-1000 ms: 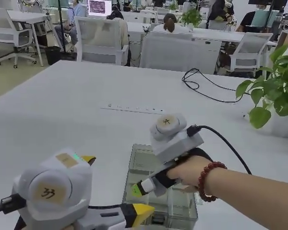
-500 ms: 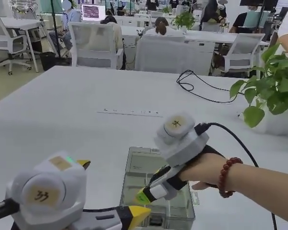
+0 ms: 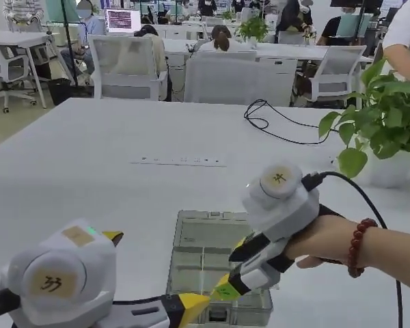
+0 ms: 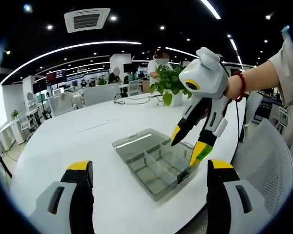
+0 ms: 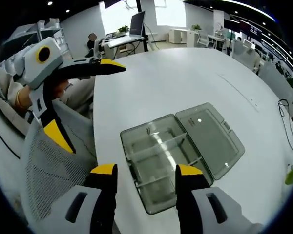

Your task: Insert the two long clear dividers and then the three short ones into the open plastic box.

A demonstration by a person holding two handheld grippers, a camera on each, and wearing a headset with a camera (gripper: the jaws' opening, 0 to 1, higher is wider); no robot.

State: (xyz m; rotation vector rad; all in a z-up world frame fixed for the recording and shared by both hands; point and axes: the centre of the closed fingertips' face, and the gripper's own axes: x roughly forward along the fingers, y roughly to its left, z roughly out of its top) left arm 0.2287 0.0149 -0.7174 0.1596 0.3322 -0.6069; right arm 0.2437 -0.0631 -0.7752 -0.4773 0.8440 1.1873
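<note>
The clear plastic box (image 3: 215,263) lies open on the white table, its lid (image 5: 210,134) folded flat beside the base. Clear dividers (image 5: 158,144) stand inside the base and split it into compartments. My right gripper (image 3: 229,275) hovers over the box's near right corner, open, with nothing between its fingers; in the right gripper view (image 5: 146,169) it looks straight down on the base. My left gripper (image 3: 154,270) is held low at the box's left, open wide and empty. In the left gripper view (image 4: 150,165) the box (image 4: 154,161) lies ahead, under the right gripper (image 4: 185,151).
A potted plant (image 3: 386,126) stands at the table's right side. A black cable (image 3: 280,130) loops across the far part of the table, near a flush socket strip (image 3: 178,161). Chairs (image 3: 126,65) line the far edge. The right gripper's cable (image 3: 386,225) trails off to the right.
My right gripper has drawn back to the right from over the box's middle, and its jaws have spread apart. The left gripper has stayed put. The head camera has tilted a little.
</note>
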